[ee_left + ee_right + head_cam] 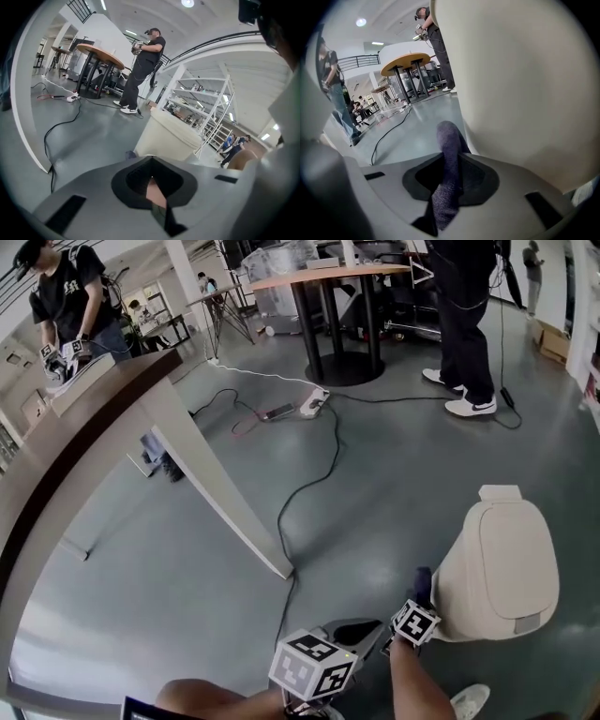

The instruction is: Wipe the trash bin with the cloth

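Observation:
A cream trash bin (502,563) with a closed lid stands on the grey floor at the lower right. My right gripper (419,601) is shut on a dark purple cloth (422,583), which it holds against the bin's left side. In the right gripper view the cloth (445,197) sticks out between the jaws of the right gripper (452,154), and the bin's wall (525,84) fills the right half. My left gripper (361,629) hovers just left of the right one, shut and holding nothing. From the left gripper (151,157) the bin (171,136) shows a short way ahead.
A slanted white table leg (216,488) meets the floor left of the bin. A black cable (309,484) runs to a power strip (314,404). A round table (328,282) and a standing person (464,324) are farther off. Another person (70,296) stands at far left.

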`<action>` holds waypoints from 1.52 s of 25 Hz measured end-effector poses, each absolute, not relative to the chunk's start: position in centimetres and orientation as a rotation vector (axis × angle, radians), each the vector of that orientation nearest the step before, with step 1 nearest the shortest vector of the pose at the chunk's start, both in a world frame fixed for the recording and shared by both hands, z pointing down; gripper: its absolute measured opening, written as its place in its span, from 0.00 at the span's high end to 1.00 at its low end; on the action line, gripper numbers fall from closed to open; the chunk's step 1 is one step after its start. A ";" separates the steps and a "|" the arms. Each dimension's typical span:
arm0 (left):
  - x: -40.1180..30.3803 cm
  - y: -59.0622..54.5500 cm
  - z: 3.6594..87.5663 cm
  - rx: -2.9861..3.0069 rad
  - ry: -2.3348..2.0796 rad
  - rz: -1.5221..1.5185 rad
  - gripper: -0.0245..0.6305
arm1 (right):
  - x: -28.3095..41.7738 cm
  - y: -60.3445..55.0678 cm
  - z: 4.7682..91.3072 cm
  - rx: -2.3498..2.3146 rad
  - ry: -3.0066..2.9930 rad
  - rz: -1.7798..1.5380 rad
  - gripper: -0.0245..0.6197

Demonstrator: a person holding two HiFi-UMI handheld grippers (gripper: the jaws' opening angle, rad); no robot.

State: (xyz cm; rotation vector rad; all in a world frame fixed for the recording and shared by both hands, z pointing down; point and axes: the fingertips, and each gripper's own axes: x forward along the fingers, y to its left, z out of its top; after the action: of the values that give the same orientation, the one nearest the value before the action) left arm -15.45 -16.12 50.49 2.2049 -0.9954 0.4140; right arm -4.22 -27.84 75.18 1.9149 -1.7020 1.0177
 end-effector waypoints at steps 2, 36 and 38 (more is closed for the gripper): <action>-15.9 -16.1 50.9 2.203 -1.007 0.436 0.96 | -4.5 -28.0 75.1 1.901 -1.708 1.011 0.84; -16.3 -15.3 32.8 2.365 -1.355 0.159 0.96 | -5.2 -17.0 37.2 1.516 -2.412 0.382 0.84; -14.9 -14.8 31.9 2.375 -1.346 0.165 0.96 | -2.9 -17.1 35.7 1.546 -2.407 0.405 0.84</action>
State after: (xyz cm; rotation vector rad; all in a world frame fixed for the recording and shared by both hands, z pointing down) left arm -14.90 -14.79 31.92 2.3753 -1.3460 0.1649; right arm -2.95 -17.07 35.74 1.5458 -2.4070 0.4048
